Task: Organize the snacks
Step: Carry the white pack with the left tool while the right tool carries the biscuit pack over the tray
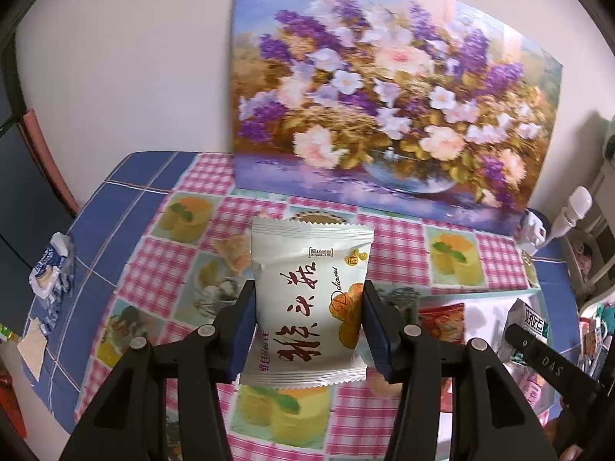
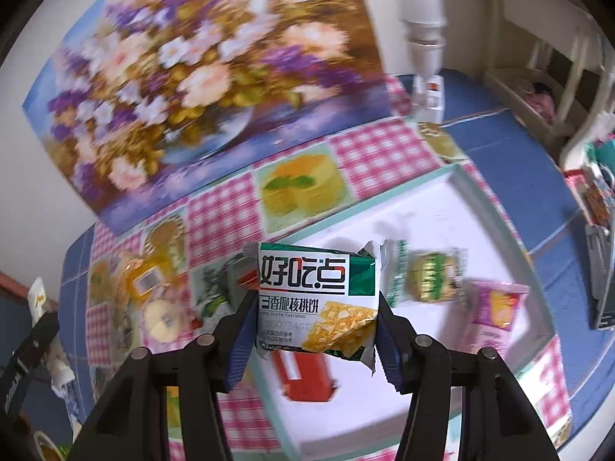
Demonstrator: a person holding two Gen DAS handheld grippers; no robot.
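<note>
Both wrist views look forward and down along their fingers, close above the checked tablecloth (image 1: 392,246). Each faces the flower painting (image 1: 384,96) at the frame's top; the right wrist view sits tilted, the white tray (image 2: 442,207) centre-right.

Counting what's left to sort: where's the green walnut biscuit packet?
Right wrist view, centre: the green walnut biscuit packet is held in the right gripper, above the white tray.

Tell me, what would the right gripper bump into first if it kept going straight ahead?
Probably the white tray. The right gripper, jaws shut on the green-and-white cookie packet, points down over the tray's bare floor. Depth is unclear; the flower painting stands farther beyond.
</note>
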